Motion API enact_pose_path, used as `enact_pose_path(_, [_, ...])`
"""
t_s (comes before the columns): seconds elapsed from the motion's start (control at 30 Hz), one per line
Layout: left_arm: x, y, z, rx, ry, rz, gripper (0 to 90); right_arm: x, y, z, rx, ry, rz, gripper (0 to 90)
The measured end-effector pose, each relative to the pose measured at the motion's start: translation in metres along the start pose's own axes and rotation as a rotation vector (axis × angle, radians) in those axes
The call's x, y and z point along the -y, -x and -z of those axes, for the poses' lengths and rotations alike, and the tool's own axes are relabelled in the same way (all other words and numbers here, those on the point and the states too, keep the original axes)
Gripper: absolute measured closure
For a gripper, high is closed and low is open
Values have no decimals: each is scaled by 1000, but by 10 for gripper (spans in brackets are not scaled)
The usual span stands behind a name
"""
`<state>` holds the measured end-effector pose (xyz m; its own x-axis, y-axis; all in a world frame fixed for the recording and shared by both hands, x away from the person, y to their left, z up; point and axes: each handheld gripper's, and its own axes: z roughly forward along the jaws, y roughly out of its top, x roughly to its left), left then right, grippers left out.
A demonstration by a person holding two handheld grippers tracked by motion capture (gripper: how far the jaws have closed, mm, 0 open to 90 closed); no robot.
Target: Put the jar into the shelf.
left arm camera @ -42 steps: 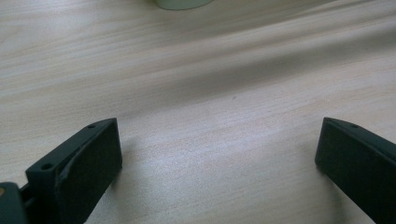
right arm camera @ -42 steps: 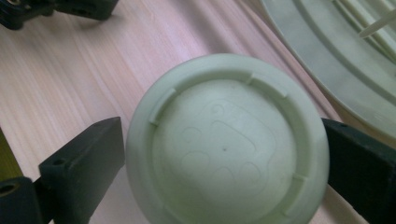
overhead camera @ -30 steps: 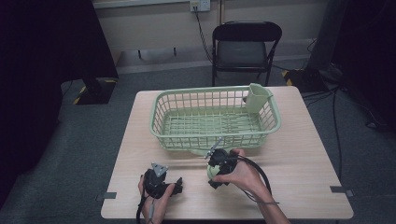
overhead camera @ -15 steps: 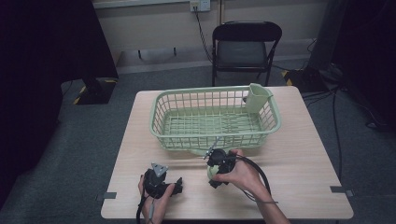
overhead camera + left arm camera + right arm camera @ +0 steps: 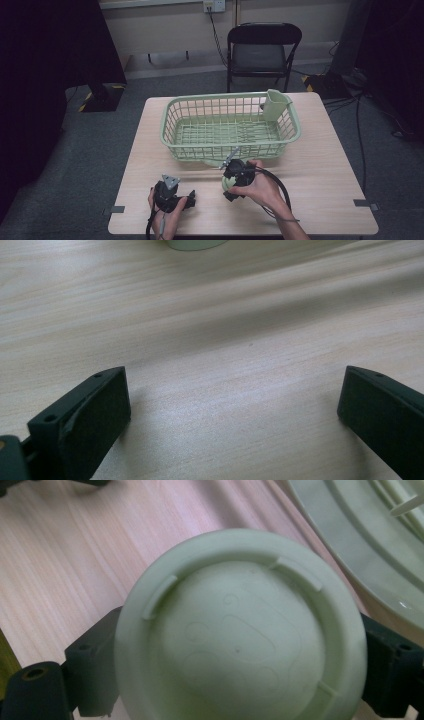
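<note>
Between the right gripper's (image 5: pixel 240 680) jaws, the pale green round thing (image 5: pixel 240 630) runs off the bottom edge, hiding both inner jaw faces. Beyond the left gripper's (image 5: pixel 235 405) jaws, a pale green rim (image 5: pixel 192 244) is cut off at the top edge.

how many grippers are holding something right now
1. The right gripper has its jaws closed on either side of a pale green round cup, near the basket. The left gripper is open over bare table, holding nothing.
</note>
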<state>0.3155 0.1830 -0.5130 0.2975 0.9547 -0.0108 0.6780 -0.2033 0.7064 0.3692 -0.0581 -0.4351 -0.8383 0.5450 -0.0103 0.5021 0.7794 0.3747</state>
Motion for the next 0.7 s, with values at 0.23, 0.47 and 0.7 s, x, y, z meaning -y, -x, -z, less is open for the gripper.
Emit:
enact_pose_path(0.23, [0,0,0,0,0,1,1,5,0,10,3,95,1,109])
enact_pose_path(0.47, [0,0,0,0,1,1,1,10,-1,21,-1,167,-5,109])
enact_pose_path(0.7, [0,0,0,0,0,0,1,14,2,34,-7,233,-13,109])
